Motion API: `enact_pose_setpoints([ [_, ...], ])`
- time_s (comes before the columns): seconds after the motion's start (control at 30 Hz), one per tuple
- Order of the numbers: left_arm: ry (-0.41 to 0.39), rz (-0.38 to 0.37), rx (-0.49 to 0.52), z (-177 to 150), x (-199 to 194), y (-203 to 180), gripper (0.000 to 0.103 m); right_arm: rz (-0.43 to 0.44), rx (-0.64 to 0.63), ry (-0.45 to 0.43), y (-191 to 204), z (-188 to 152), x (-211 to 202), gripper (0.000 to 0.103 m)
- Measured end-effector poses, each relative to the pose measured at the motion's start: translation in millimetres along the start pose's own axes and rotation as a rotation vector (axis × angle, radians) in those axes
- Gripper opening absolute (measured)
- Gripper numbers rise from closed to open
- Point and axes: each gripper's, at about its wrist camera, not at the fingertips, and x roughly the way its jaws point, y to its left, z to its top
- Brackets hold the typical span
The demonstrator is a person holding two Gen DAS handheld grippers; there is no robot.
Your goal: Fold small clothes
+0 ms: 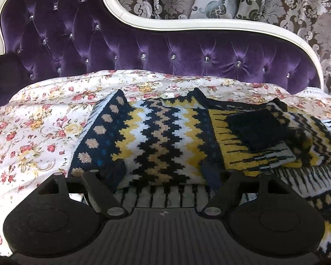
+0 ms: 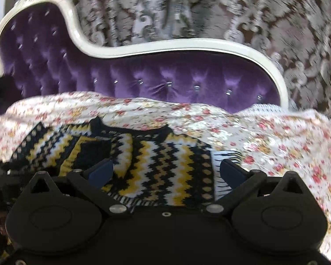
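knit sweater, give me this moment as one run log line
navy, yellow and white zigzag knit sweater partly folded on floral bedspread | left gripper open | right gripper open | neither gripping

A home bedroom: a tufted purple velvet headboard with white curved frame (image 1: 143, 50), floral-print bedspread (image 1: 33, 128) and grey damask curtains (image 1: 309, 11).

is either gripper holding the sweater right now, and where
Nothing is held. The left gripper and right gripper are both open, jaws spread over the sweater.
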Motion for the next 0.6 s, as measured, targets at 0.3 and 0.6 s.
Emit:
enact_pose_setpoints([
  [0.3, 0.001, -0.011, -0.009, -1.6, 1.7, 2.7, 0.078, -0.045, -0.292, 0.071, 66.9, -6.3, 43.6, 0.086],
  [0.6, -0.005, -0.018, -0.024, -2.2, 0.5, 3.5, 0.078, -0.033, -0.180, 0.173, 57.1, 7.4, 87.5, 0.048],
])
